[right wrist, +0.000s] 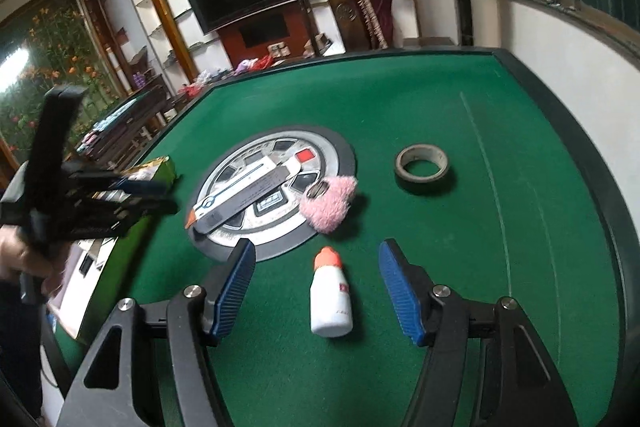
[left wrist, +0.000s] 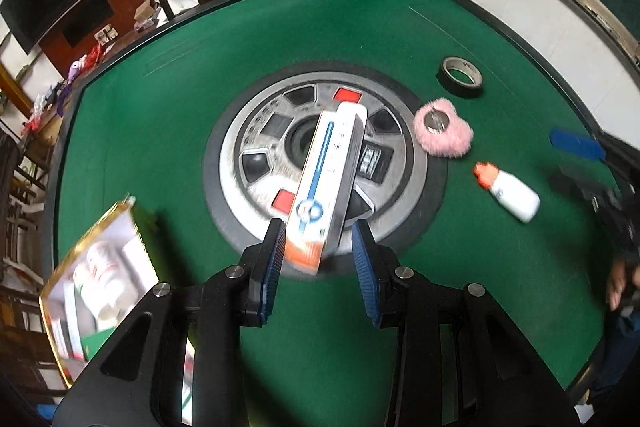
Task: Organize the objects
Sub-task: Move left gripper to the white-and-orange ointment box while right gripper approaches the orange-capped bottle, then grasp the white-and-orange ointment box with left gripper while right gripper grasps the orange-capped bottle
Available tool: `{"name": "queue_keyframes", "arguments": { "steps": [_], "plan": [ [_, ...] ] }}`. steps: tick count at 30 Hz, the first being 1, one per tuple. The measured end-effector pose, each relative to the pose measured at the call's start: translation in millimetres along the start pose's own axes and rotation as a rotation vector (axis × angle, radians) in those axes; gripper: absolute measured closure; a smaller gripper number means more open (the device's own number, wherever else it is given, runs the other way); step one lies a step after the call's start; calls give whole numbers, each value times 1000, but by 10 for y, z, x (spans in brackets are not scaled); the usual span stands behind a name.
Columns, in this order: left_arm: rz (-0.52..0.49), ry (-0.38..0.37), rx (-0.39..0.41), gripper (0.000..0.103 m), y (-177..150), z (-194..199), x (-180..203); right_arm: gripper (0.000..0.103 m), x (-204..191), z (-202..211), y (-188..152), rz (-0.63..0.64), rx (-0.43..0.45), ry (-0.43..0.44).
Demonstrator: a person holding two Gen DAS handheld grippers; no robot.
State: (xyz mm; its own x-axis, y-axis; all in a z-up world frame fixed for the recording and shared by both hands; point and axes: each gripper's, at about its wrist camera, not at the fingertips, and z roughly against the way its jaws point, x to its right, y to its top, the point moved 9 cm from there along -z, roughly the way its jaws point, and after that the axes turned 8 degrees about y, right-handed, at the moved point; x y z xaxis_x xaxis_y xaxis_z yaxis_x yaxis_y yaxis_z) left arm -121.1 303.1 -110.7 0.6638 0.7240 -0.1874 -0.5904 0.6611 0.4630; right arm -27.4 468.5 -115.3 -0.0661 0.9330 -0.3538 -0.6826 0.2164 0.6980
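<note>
A long white and blue toothpaste box (left wrist: 328, 179) lies flat across the round silver hub (left wrist: 240, 131) in the middle of the green felt table (left wrist: 360, 27). My left gripper (left wrist: 319, 231) hangs open over the box's near orange end, and its pads do not press on it. In the right wrist view that box (right wrist: 244, 191) rests free on the hub, with the left gripper (right wrist: 132, 191) off to its left. My right gripper (right wrist: 317, 247) is open, and a white bottle with an orange cap (right wrist: 331, 303) lies on the felt between its fingers, untouched.
A pink fluffy item with a metal centre (right wrist: 330, 205) lies at the hub's right edge. A roll of tape (right wrist: 424, 179) sits farther right. An open gold-rimmed box (left wrist: 86, 247) holding several packs stands at the table's left. A hand (left wrist: 616, 287) shows at the right edge.
</note>
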Motion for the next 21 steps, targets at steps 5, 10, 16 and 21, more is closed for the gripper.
{"name": "queue_keyframes", "arguments": {
  "steps": [5, 10, 16, 21],
  "plan": [
    [-19, -18, -43, 69, 204, -292, 78, 38, -47, 14, -62, 17, -29, 45],
    [-48, -75, -94, 69, 282, -534, 160, 38, -21, -62, -154, 3, -72, 61],
    [-80, -17, -136, 66, 338, -763, 150, 38, -80, -80, -200, 14, -85, 74],
    [-24, -27, -101, 62, 410, -790, 118, 38, -72, -81, -217, 17, -84, 52]
  ]
}}
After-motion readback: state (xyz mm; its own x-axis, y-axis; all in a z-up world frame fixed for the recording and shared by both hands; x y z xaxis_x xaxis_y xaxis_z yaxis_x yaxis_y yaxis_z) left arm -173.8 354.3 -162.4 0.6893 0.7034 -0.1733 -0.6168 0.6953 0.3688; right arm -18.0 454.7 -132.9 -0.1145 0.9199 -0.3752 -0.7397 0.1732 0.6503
